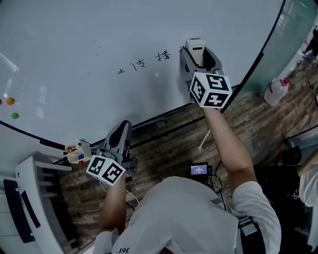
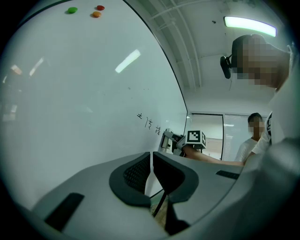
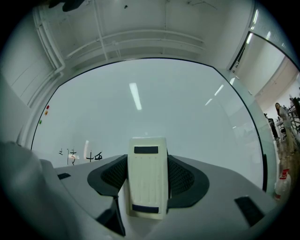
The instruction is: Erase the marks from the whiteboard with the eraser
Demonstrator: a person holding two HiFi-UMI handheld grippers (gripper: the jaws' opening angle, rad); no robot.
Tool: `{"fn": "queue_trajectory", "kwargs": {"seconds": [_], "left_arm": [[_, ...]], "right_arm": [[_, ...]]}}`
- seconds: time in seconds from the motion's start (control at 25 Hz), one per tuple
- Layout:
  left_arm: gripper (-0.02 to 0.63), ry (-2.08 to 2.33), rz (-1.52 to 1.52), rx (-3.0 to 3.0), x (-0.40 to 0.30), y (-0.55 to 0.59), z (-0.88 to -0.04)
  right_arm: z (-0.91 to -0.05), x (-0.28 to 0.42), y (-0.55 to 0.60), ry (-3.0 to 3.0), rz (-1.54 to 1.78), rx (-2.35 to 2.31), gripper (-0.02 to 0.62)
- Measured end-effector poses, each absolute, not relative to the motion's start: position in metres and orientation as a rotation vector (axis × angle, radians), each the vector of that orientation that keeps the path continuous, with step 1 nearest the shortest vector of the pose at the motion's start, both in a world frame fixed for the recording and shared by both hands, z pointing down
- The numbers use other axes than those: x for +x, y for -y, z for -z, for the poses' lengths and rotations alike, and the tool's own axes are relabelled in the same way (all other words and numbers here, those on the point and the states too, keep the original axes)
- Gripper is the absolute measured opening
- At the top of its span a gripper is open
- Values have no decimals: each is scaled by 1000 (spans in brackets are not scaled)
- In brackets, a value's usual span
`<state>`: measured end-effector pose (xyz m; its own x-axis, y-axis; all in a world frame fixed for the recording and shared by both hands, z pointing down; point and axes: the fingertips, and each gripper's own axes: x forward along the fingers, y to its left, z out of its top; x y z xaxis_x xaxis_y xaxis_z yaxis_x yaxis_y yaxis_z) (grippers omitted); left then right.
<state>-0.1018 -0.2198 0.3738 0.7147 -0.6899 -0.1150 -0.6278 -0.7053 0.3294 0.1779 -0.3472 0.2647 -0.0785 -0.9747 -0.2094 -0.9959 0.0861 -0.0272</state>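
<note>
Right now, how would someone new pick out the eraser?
Find the big whiteboard and follow its black marks rightwards to the right tool. The eraser is the cream block clamped between that tool's dark pads, with a dark strip at each end; the left tool holds nothing.

Black handwritten marks [image 1: 163,55] on the glossy white whiteboard [image 1: 74,44] were too scrawled to read; nothing else was legible.

My left tool [image 2: 151,159] has its jaws pressed together, with nothing between them. Past it I see the whiteboard [image 2: 84,103], with black marks [image 2: 149,123] low down and three coloured magnets [image 2: 96,14] up top. The right tool [image 2: 171,141] holds a pale eraser [image 2: 165,138] just beside the marks. A person [image 2: 251,140] stands far right.
</note>
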Motion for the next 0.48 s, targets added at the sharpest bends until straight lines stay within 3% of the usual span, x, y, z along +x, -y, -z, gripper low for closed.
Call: {"fn": "queue_trajectory", "kwargs": {"seconds": [0.48], "left_arm": [[8, 1049, 347, 2645, -114, 222, -378]], "right_arm": [[-267, 146, 347, -2204, -190, -1980, 270]]}}
